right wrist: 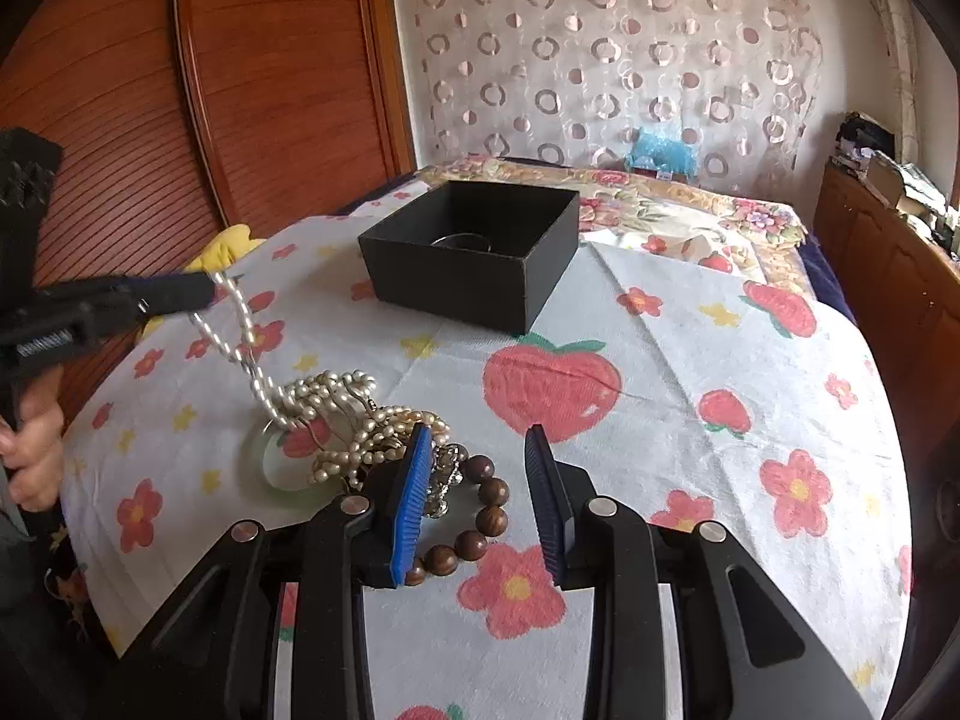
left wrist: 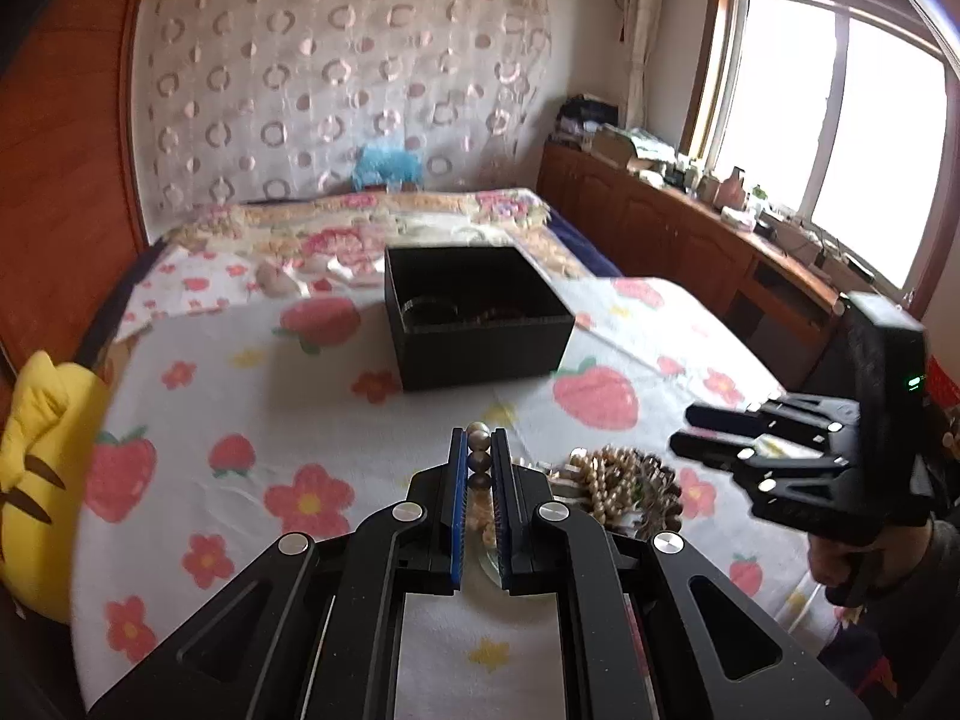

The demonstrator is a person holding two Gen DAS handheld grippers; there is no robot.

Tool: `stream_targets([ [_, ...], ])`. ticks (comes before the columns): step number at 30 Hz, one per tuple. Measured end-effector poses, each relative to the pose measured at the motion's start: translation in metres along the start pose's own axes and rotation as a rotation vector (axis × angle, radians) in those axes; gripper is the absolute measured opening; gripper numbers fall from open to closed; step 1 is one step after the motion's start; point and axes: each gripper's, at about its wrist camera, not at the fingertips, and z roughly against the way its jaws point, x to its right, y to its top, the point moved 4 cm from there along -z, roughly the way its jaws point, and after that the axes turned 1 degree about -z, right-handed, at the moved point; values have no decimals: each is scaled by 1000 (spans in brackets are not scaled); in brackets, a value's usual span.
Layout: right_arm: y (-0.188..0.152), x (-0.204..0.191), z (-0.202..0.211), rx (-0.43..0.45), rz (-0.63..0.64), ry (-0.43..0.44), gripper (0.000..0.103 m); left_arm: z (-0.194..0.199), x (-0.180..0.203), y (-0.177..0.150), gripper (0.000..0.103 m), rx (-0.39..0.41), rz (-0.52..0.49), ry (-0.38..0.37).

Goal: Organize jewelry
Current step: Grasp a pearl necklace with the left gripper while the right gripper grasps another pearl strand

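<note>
My left gripper (left wrist: 479, 441) is shut on a pearl necklace (left wrist: 479, 450), with a few beads showing between its blue pads. In the right wrist view the left gripper (right wrist: 207, 289) holds the pearl necklace (right wrist: 240, 324) up off the cloth, and the strand trails down to a jewelry pile (right wrist: 354, 420). The pile includes pearl strands, a pale green bangle (right wrist: 273, 471) and a brown wooden bead bracelet (right wrist: 489, 510). My right gripper (right wrist: 480, 438) hovers open over the bracelet, gripping nothing. An open black box (right wrist: 474, 276) stands beyond the pile, holding dark rings.
The jewelry lies on a white cloth printed with strawberries and flowers (right wrist: 690, 360) on a bed. A yellow plush toy (left wrist: 42, 462) sits at the left edge. A wooden wardrobe (right wrist: 240, 90) stands left and low cabinets (left wrist: 660, 222) line the window side.
</note>
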Motion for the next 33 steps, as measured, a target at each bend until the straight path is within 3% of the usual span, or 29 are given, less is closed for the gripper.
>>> stream_targets([
  [10,12,-11,-30,-66,-13,89,35,25,0,19,7,74,-12,14],
  [21,16,-19,-57,-160,-38,142,36,22,3,17,7,66,-11,2],
  [23,17,-20,-58,-165,-35,144,34,22,4,17,7,68,-13,2],
  [27,18,-17,-55,-171,-27,151,16,21,5,16,7,66,-12,2],
  [33,19,-14,-49,-158,-3,134,13,21,5,15,7,67,-8,2],
])
